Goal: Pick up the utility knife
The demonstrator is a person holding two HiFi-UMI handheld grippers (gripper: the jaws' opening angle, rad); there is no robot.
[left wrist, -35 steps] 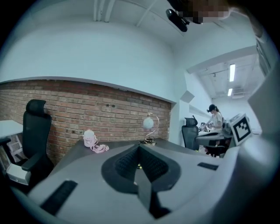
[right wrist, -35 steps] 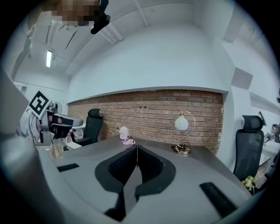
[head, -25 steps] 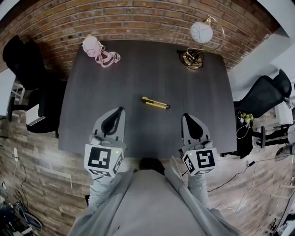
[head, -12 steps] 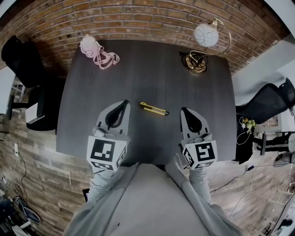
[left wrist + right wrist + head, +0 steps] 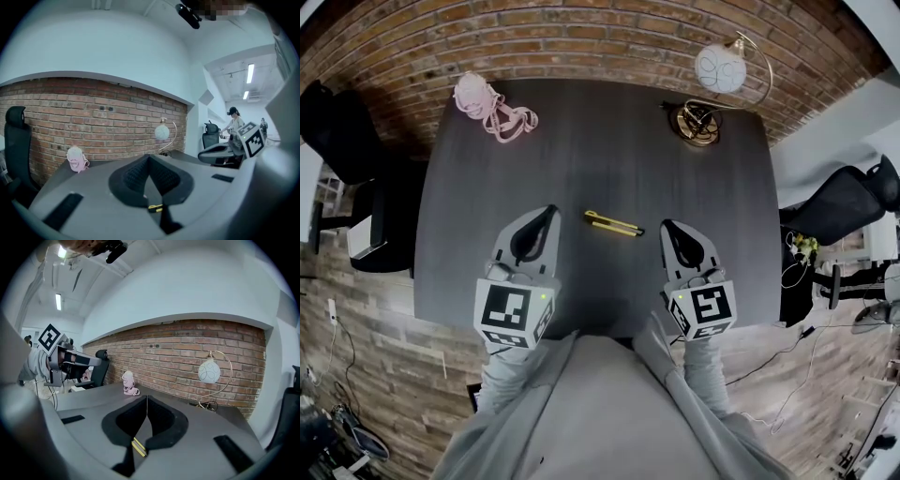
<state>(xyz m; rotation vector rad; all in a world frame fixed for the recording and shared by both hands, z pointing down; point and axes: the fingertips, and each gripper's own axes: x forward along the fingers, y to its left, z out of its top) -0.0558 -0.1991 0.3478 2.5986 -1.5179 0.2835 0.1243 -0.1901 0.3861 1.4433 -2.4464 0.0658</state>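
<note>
The yellow and black utility knife point(image 5: 614, 224) lies flat near the middle of the dark table point(image 5: 600, 150). My left gripper point(image 5: 549, 212) hovers just left of the knife, and its jaws are shut and empty. My right gripper point(image 5: 667, 226) is just right of the knife's tip, also shut with nothing in it. In the left gripper view the knife point(image 5: 155, 207) shows through the hollow below the closed jaw tips point(image 5: 149, 157). The right gripper view shows the knife point(image 5: 138, 446) the same way, under its closed tips point(image 5: 147, 397).
A pink bundle with a cord point(image 5: 487, 101) lies at the table's far left corner. A globe lamp point(image 5: 717, 67) on a brass base point(image 5: 696, 122) stands far right. A brick wall point(image 5: 581, 37) backs the table. Black chairs stand left point(image 5: 337, 131) and right point(image 5: 839, 202).
Both grippers have moved forward from the table's near edge. Their tips now flank the knife, and the right one has closed in towards the knife's tip. The knife has not moved.
</note>
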